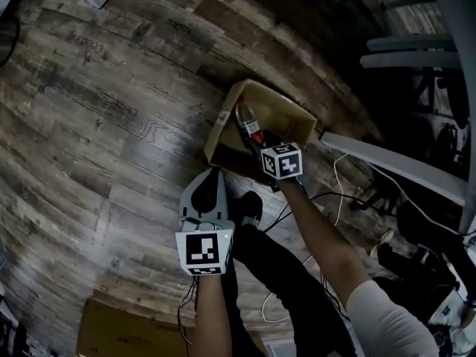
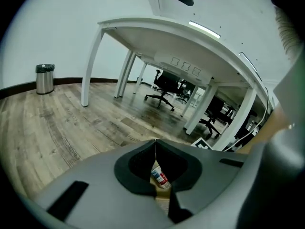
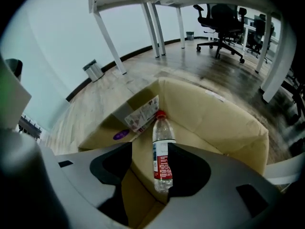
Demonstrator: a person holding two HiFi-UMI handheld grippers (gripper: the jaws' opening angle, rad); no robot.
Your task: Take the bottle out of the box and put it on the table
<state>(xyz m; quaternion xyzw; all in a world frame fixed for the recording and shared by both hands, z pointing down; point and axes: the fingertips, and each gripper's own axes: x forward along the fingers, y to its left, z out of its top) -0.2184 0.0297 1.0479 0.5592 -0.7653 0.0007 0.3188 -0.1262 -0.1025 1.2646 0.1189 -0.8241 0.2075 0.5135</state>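
Plastic bottle (image 3: pixel 161 142) lies in box (image 3: pixel 214 113), between right gripper's (image 3: pixel 150 147) parted jaws.

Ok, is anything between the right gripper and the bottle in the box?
Nothing visible. The box is open at the top, and the bottle inside lines up between the right gripper's open jaws, not yet gripped.

Grey wood-plank floor (image 1: pixel 111 125), white desks (image 2: pixel 181 44), black office chairs (image 2: pixel 164 85), steel bin (image 2: pixel 45 78), pale wall (image 2: pixel 47 27)

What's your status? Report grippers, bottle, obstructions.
Left gripper shut, empty. Right gripper open over bottle. It lies in box, not gripped. Nothing blocking it.
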